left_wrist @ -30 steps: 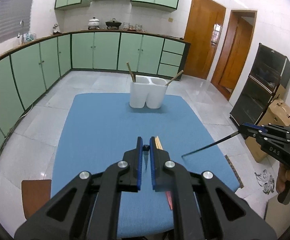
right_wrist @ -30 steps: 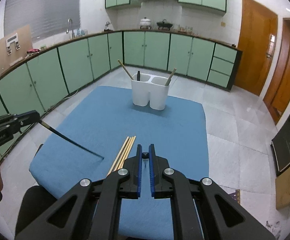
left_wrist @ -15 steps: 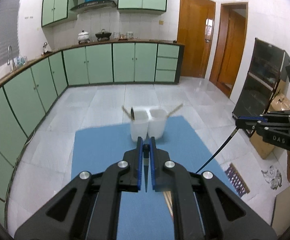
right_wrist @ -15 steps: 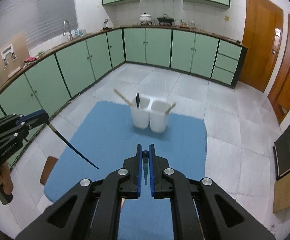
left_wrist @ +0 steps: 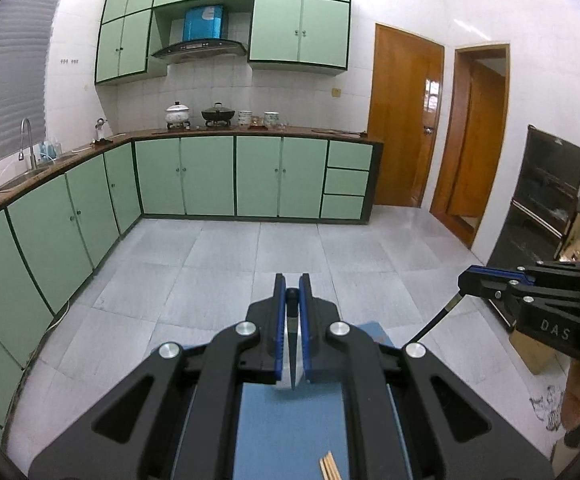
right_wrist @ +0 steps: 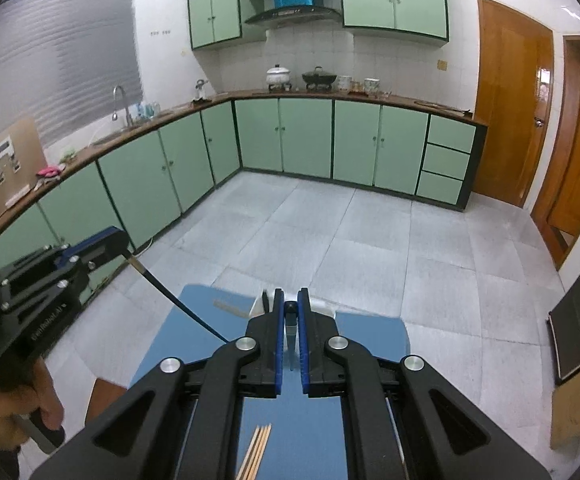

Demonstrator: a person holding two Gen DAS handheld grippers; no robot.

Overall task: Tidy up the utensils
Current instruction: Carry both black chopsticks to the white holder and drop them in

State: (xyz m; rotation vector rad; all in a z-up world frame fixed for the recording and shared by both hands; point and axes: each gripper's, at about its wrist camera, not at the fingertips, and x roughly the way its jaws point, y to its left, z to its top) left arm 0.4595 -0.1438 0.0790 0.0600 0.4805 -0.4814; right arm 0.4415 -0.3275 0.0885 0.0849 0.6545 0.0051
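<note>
Now both tongs hold one black chopstick each, squeezed tight near its top end so it hangs down, ready to drop in. Left tongs (left_wrist: 291, 300) pinch the left chopstick (right_wrist: 170, 296). Right tongs (right_wrist: 290, 308) pinch the right chopstick (left_wrist: 434, 322). Both are high over the blue worktop (right_wrist: 370, 332). Just ahead, the white holder (right_wrist: 259, 307) peeks out. Wooden chopsticks (right_wrist: 256, 454) wait below.

Both tools are matte black plastic with open triangular cut-outs, round silver screws and blue finger pads. The right gripper (left_wrist: 464, 280) carries pale raised lettering "DAS" on its side. The left gripper (right_wrist: 120, 240) bears faint, unreadable lettering and small silver screws.
</note>
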